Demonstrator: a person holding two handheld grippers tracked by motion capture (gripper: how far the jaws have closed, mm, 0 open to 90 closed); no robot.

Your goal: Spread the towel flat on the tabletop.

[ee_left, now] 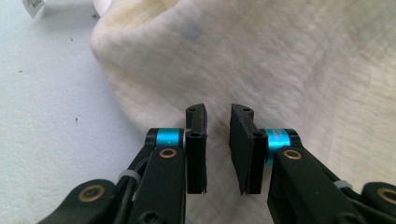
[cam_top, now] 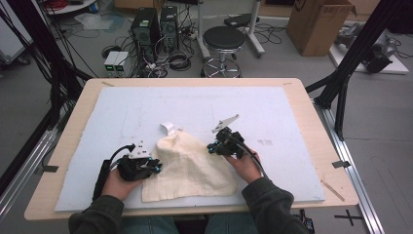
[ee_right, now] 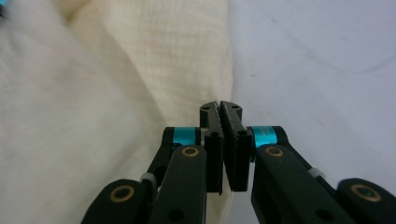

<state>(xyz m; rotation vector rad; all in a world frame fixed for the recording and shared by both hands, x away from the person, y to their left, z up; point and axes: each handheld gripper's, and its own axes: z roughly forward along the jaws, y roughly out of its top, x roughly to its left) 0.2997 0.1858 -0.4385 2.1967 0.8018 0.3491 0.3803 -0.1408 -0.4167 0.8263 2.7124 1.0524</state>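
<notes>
Cream crinkled cotton cloth (cam_top: 187, 168) lies between both hands on pale blue foam mat (cam_top: 272, 112). Left gripper (ee_left: 217, 128) jaws narrow, gap showing, over left edge. Right gripper (ee_right: 222, 114) pinched shut on right edge.

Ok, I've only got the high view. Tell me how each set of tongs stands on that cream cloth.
Observer: In the left gripper view the left tongs stand apart, with the cloth showing through the gap.
Operator: Now the right.
Observer: In the right gripper view the right tongs are shut, pads together, right at the cloth's edge; whether they pinch fabric I cannot tell.
Operator: Check the cloth ahead of the left tongs.
Observer: A faint grey smudge marks it near the fold.
</notes>
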